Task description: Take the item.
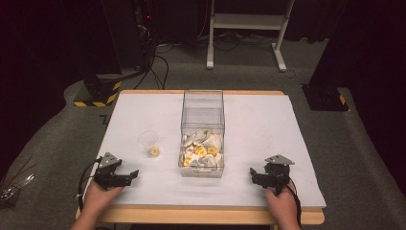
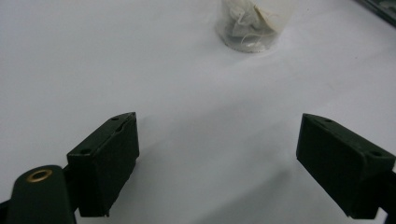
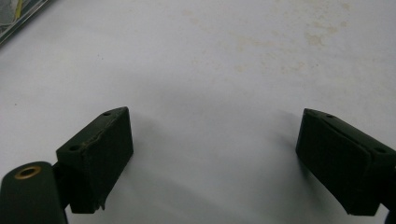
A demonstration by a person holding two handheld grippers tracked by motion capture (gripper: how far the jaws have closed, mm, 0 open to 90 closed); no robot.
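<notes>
A: Where do we stand? Both our claws rest low on the table (image 1: 268, 120), near its front edge. The left claw (image 1: 128, 176) is spread wide with nothing between its jaws, and so is the right claw (image 1: 253, 175).

B: So we judge we are at the very start of the work, with nothing picked up yet. The cup (image 1: 149, 142) stands just ahead of the left claw, and the clear box (image 1: 203, 129) sits mid-table between the two claws, well apart from each.

A: In the left gripper view the cup (image 2: 252, 23) is straight ahead beyond the jaws. The next move, we think, calls for the left claw to go forward to the cup, or for a claw to reach down into the box for one of the packets (image 1: 201, 152).

B: What can't we make out? The cup's top is cut off in the left gripper view, and what lies in it is blurred: something pale and yellowish. The packets are a heap; we cannot count them or read them.
</notes>
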